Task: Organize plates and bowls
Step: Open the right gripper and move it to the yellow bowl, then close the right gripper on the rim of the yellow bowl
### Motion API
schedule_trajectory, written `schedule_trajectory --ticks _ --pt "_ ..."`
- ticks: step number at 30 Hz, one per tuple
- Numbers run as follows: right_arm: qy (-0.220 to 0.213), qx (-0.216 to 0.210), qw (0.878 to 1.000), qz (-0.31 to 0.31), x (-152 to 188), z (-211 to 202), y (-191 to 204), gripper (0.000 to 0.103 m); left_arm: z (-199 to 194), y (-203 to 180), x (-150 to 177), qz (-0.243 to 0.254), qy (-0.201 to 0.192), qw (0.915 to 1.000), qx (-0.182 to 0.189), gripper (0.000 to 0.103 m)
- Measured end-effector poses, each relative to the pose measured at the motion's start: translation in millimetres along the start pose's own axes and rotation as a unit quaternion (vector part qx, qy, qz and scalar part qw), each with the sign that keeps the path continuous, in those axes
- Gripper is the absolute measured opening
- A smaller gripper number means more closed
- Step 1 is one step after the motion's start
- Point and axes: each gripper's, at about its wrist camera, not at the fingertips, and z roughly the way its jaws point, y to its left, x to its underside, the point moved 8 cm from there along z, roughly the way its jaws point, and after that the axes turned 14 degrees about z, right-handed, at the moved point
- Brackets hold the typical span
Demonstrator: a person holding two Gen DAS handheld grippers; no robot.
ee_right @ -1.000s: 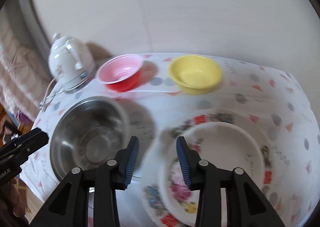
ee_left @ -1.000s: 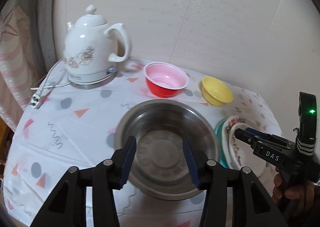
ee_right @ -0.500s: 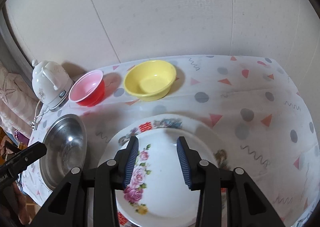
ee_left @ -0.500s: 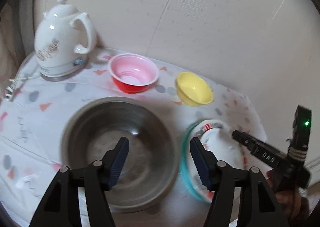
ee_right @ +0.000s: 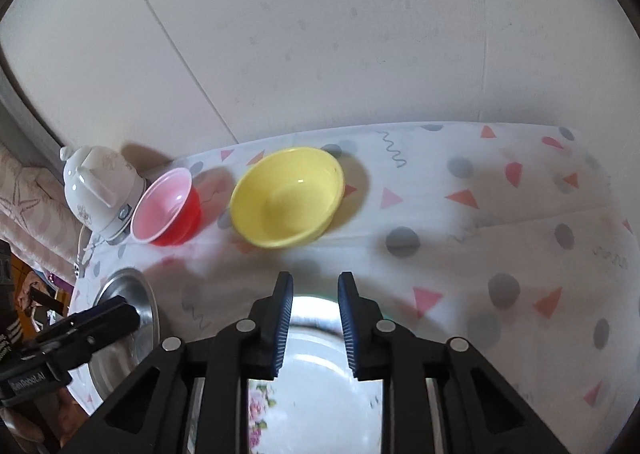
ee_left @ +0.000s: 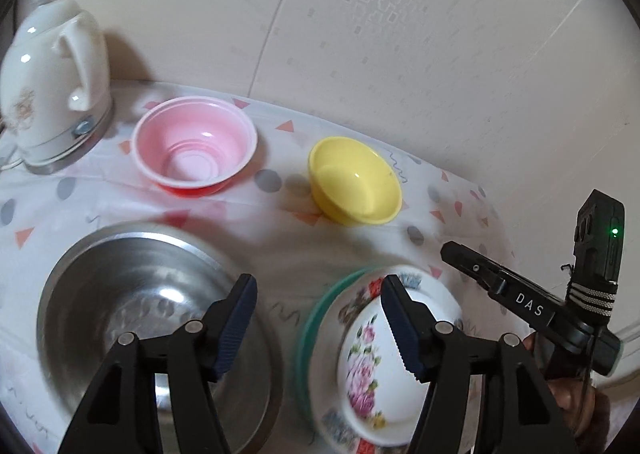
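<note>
**dishguy:** Pale wallpaper behind, and a white tablecloth (ee_right: pixel 520 254) with dots and triangles covers the table. Along the back edge by the wall we've got a white kettle (ee_left: pixel 52 82), then a pink bowl (ee_left: pixel 195 146), then a yellow bowl (ee_left: pixel 356 184).

**umi_fan:** And near the front edge?

**dishguy:** Steel bowl (ee_left: pixel 132 302) on the left, and just beside it a floral plate (ee_left: pixel 368 366) stacked on a patterned plate and a teal one (ee_left: pixel 310 330).

**umi_fan:** Grippers?

**dishguy:** Our left gripper (ee_left: pixel 316 322) hangs wide open over the gap between the steel bowl and the stack, holding nothing. Our right gripper (ee_right: pixel 314 320) is parted a little, nothing between its fingers, right above the floral plate's far rim.
</note>
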Motion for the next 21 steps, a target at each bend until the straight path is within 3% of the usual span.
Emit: schedule_trajectory --ticks 7,14,21 --pt "0.022 -0.015 0.999 0.016 -22.6 23.9 -0.7 0.023 29.9 1.3 -29.0 -0.011 0.019 0.9998 0.003 0.065" --pt "0.063 -0.039 0.995 0.072 -43.9 56.9 -13.2 0.024 55.9 4.7 -54.5 -0.013 0.027 0.9995 -0.004 0.065" --pt "0.073 -0.059 0.990 0.108 -54.1 74.0 -18.0 0.023 80.7 12.3 -64.9 -0.042 0.052 0.9976 0.014 0.057"
